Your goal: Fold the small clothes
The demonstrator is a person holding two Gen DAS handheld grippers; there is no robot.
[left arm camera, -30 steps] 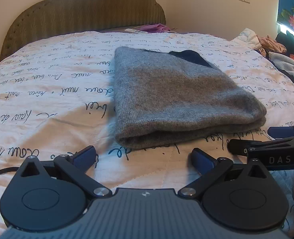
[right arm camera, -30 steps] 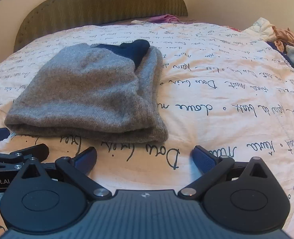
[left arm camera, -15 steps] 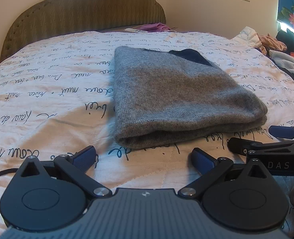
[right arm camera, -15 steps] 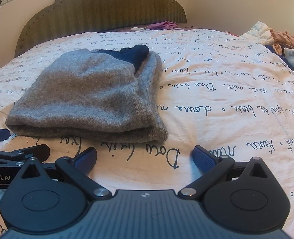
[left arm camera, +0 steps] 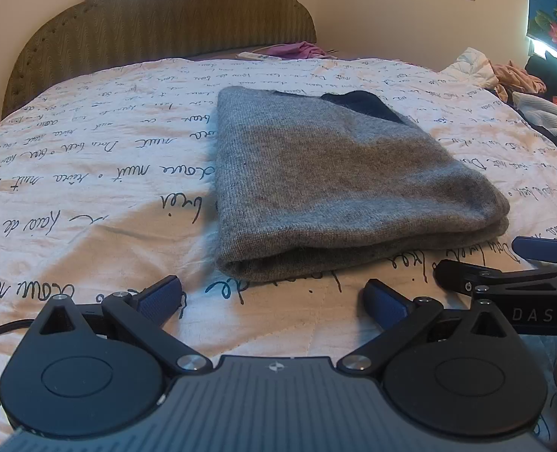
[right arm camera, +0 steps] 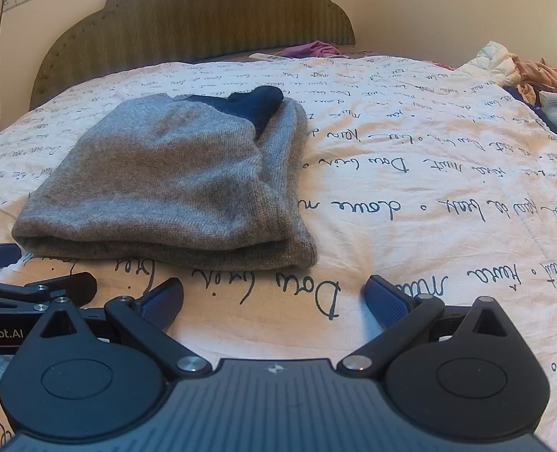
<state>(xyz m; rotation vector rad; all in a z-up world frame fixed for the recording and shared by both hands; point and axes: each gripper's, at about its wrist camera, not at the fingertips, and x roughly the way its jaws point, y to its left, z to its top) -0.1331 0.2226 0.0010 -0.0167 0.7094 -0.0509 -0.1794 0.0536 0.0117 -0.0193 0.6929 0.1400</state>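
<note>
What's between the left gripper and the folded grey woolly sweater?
Nothing but bare script-printed white bedspread between the open left gripper and the folded grey knitted sweater, as the left wrist view shows.

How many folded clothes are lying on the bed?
1. A gray sweater lies folded in the middle of the bedspread, ahead of both open grippers. Loose clothes are heaped at the bed's right edge, unfolded; more could be hidden there.
</note>
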